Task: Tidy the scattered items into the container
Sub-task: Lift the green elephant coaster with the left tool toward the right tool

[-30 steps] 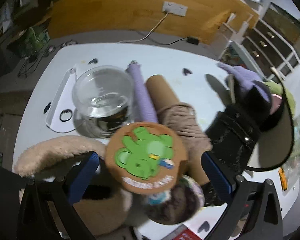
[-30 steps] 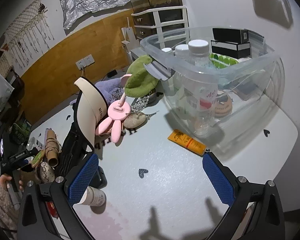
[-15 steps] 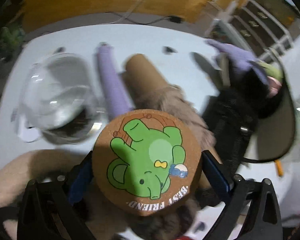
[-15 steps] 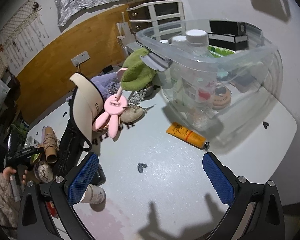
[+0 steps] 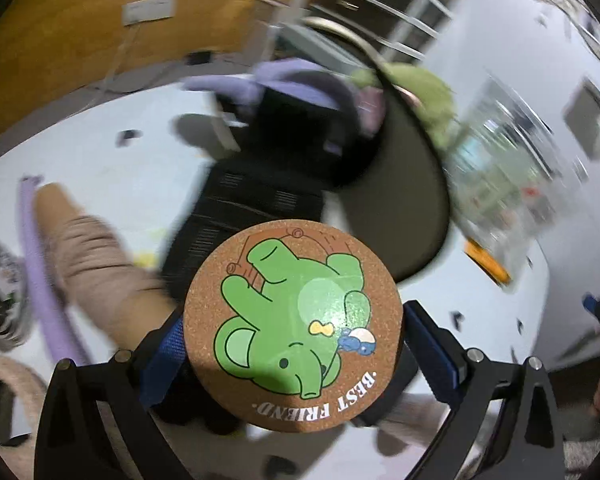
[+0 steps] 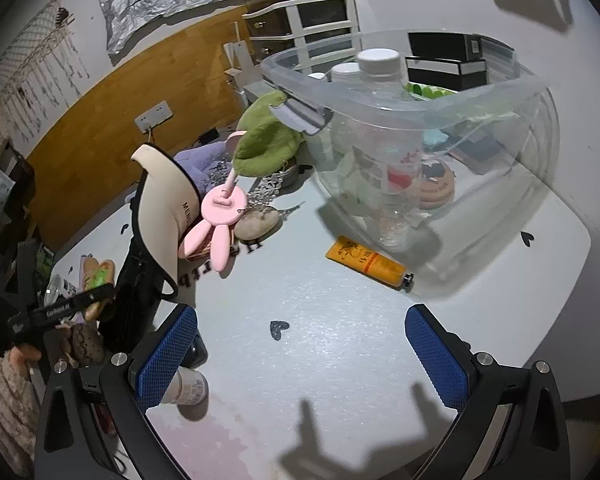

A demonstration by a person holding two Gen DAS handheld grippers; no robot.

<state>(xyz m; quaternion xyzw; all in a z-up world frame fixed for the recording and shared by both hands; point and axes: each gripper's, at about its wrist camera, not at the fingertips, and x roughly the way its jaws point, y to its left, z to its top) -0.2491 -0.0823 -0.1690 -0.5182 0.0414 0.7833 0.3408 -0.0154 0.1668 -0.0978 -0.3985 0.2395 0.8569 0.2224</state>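
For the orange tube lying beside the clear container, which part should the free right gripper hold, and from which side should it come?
Grip the orange tube across its flat middle, coming from above. It lies flat on the table, and the open right gripper is wide enough to span it.

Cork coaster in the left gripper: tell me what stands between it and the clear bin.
The cork coaster is held in the left gripper. Between it and the clear bin stands a pile: the upright cap, the black bag and the green plush. The bin's top is open, so going over the pile looks feasible.
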